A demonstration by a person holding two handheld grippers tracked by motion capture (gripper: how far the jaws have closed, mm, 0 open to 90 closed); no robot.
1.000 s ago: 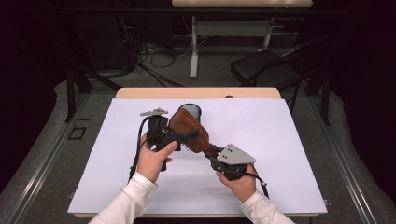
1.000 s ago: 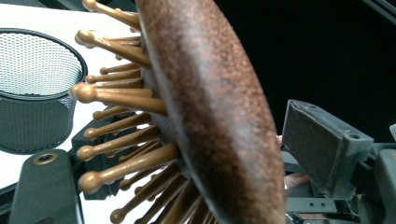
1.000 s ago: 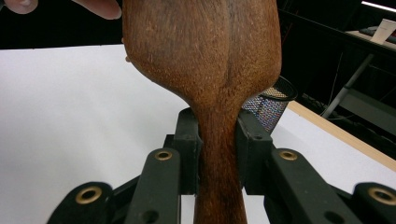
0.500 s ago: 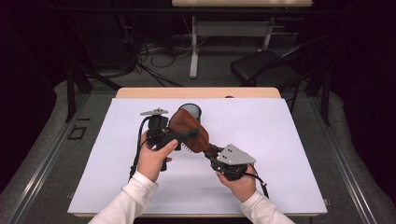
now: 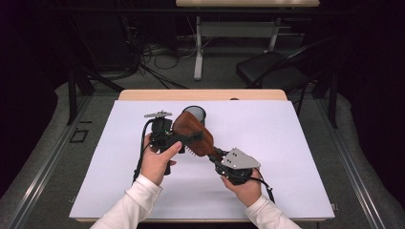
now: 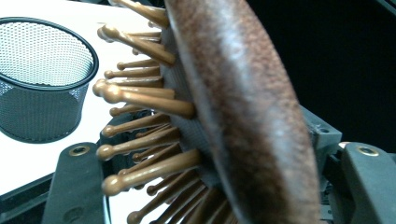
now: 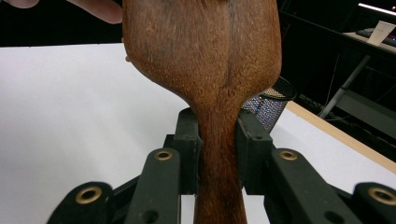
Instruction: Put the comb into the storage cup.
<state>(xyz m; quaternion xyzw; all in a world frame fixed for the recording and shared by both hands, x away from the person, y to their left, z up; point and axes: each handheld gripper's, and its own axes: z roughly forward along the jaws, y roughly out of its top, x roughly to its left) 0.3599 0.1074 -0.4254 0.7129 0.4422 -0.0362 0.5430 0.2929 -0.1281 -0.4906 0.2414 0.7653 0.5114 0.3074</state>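
Left hand-held gripper (image 5: 187, 138) has just been closing its jaws across the head of the brush (image 5: 193, 135), bristles on one side and wooden back on the other, probably to take it over. Right hand-held gripper (image 5: 216, 158) clamps the handle, holding it above the table (image 5: 296, 157), with a mesh cup (image 5: 195, 113) just beyond.
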